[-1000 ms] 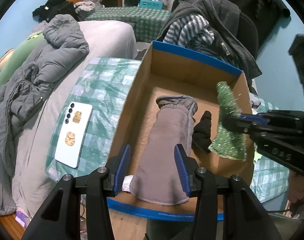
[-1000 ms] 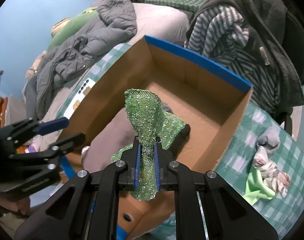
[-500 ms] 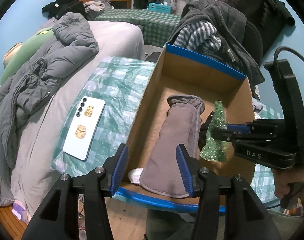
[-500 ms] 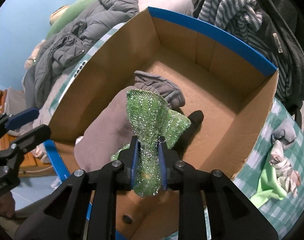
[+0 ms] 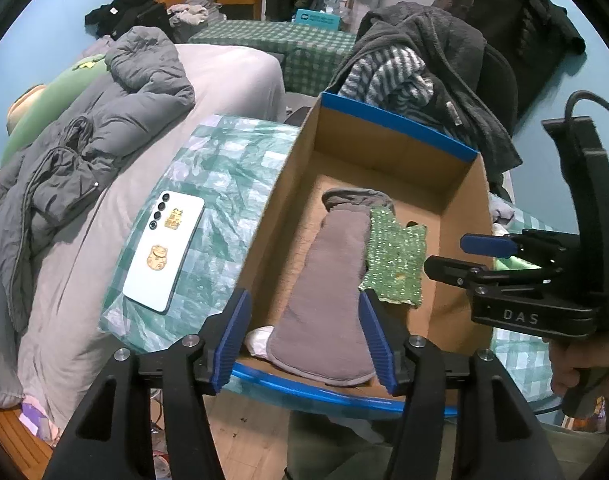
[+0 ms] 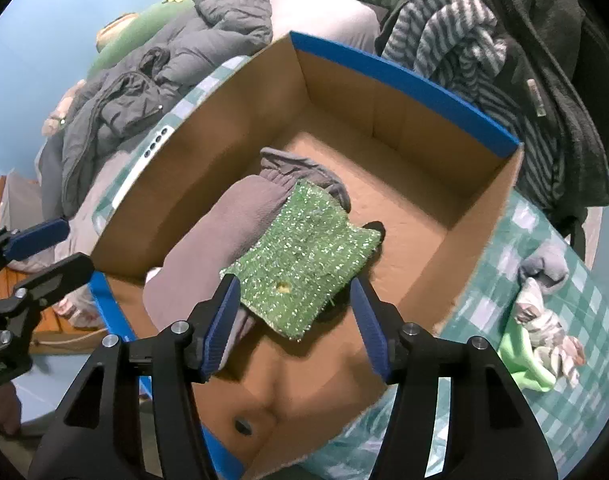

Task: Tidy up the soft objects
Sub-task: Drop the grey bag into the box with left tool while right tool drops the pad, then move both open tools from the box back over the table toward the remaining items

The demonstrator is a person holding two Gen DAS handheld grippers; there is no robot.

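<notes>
Right wrist view: the right gripper (image 6: pixel 294 316) hangs over the cardboard box (image 6: pixel 404 76) with its jaws opening and nothing pressed between them. A second ago they were clamped on the glittery green cloth (image 6: pixel 304 256), which stood bunched upright in the grip; now it lies spread flat in the box, partly on the grey fleece sock (image 6: pixel 208 256) and covering most of a small black item (image 6: pixel 374 228) beside it. That reads as the drop done: one more soft thing is stowed, and the hand is free for the next. In the left wrist view the left gripper (image 5: pixel 304 336) is also opening, wider than a second ago, its blue pads (image 5: pixel 232 336) either side of the sock's near end without touching it, so the sock lies released on the box floor, with a white scrap (image 5: pixel 256 338) at its heel. The box's far half is bare cardboard, leaving plenty of room for more items. Its tall walls and blue-taped rim (image 5: pixel 396 124) are the edges to clear when lifting out. To the right of the box, on the checked cloth (image 6: pixel 552 392), a small heap of socks (image 6: pixel 544 316) waits, likely the next pick. A phone (image 5: pixel 164 250) lies left of the box, well apart from either gripper.
</notes>
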